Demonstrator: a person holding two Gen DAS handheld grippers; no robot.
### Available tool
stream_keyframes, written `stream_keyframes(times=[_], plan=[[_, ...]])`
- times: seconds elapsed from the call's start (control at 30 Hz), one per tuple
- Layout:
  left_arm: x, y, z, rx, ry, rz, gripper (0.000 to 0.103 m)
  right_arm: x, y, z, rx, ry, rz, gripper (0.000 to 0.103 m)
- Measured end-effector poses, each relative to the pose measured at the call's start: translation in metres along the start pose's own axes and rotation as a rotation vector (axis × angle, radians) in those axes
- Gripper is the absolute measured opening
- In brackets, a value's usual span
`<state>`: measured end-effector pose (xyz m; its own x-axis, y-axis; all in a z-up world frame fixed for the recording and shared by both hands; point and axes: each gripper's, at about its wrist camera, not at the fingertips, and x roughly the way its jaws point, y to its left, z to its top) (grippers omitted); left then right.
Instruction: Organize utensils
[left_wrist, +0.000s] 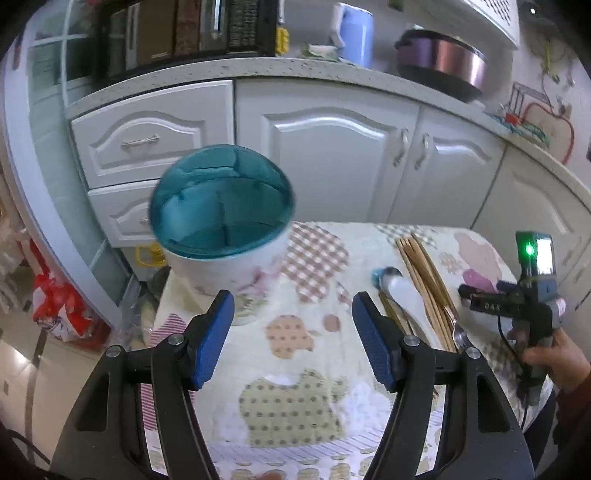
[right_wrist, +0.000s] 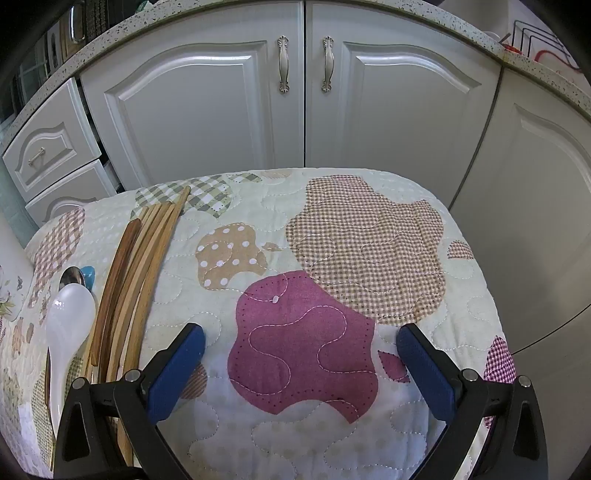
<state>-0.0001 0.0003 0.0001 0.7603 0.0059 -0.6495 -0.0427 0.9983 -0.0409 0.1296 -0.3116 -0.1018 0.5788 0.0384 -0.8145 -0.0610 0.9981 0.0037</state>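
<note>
A white flowered utensil holder (left_wrist: 236, 266) with a teal divided inside (left_wrist: 221, 206) stands at the table's far left corner, blurred. My left gripper (left_wrist: 293, 317) hovers open just in front of it, nothing between its blue pads. Wooden chopsticks (left_wrist: 424, 284) (right_wrist: 147, 266), a white spoon (left_wrist: 404, 291) (right_wrist: 68, 321) and a metal spoon (right_wrist: 72, 277) lie together on the quilted cloth. A small teal piece (right_wrist: 88, 275) lies beside the spoons. My right gripper (right_wrist: 300, 332) is wide open above bare cloth, right of the chopsticks. A hand (left_wrist: 554, 354) holds its body (left_wrist: 524, 295).
A patchwork quilt (right_wrist: 332, 240) covers the small table, whose edges drop off on all sides. White cabinet doors (right_wrist: 303, 92) stand close behind it. The counter above carries a blue kettle (left_wrist: 354, 33) and a purple pot (left_wrist: 443, 59). A red bag (left_wrist: 55, 306) lies on the floor at left.
</note>
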Motion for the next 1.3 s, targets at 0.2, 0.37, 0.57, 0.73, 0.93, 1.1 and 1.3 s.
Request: stream_keyframes(times=[0.2,0.37,0.57,0.73,0.93,1.1,1.3], plan=[[-0.009,-0.027,-0.010,0.050,-0.017,0.031,0.067,-0.012,-0.001,-0.001,-0.003,0.049,0.010,0.103],[-0.013,-0.029,0.001,0.034,-0.006,-0.023,0.067,-0.069,0.007,-0.008,-0.018,-0.055,0.014,0.103],[-0.017,-0.035,0.023,0.024,-0.045,-0.054,0.067,-0.142,0.038,-0.009,-0.043,-0.179,0.019,0.103],[-0.032,-0.033,0.032,0.017,-0.099,-0.057,0.067,-0.173,0.072,-0.002,-0.091,-0.241,0.006,0.103],[-0.047,-0.032,0.036,0.007,-0.150,-0.050,0.067,-0.203,0.089,0.004,-0.110,-0.313,0.015,0.103],[-0.056,-0.027,0.044,-0.008,-0.173,-0.051,0.067,-0.218,0.088,0.010,-0.093,-0.337,0.037,0.103],[-0.063,-0.024,0.052,-0.015,-0.190,-0.053,0.067,-0.225,0.090,0.015,-0.098,-0.337,0.033,0.103]])
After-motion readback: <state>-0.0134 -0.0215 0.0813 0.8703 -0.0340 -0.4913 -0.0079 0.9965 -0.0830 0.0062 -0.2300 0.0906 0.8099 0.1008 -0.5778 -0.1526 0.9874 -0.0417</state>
